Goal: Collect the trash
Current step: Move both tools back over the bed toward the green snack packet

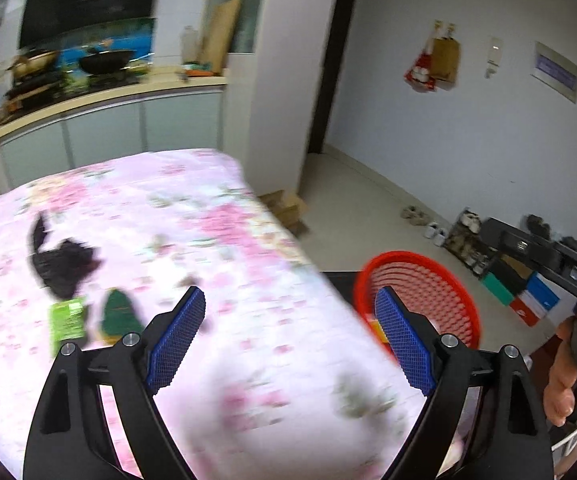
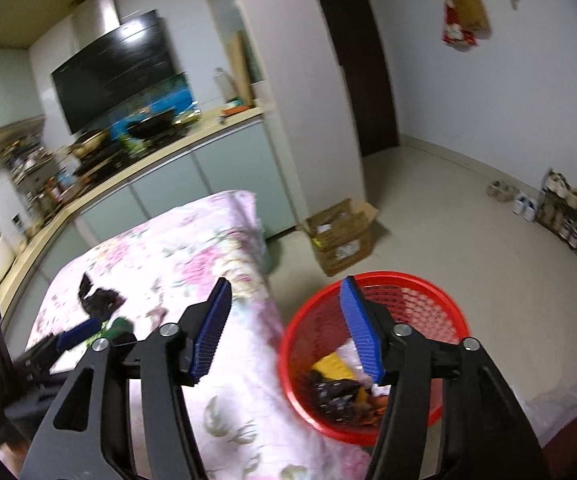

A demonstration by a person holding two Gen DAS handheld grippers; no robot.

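On the table with the pink floral cloth [image 1: 208,220] lie a crumpled black bag [image 1: 64,268], a light green wrapper [image 1: 66,318] and a dark green wrapper [image 1: 118,312]. My left gripper [image 1: 290,320] hangs open over the table's near right part, to the right of these, with nothing between its blue pads. A red mesh basket [image 2: 408,278] stands on the floor beside the table and holds a yellow wrapper [image 2: 332,364] and a black wrapper [image 2: 336,396]. My right gripper [image 2: 286,328] is open and empty above the gap between table and basket.
An open cardboard box [image 2: 340,236] sits on the floor beyond the basket. Shoes and a rack [image 2: 564,208] line the right wall. A kitchen counter [image 1: 100,100] with pans runs behind the table. A hand [image 1: 564,380] holds the other gripper at the right edge.
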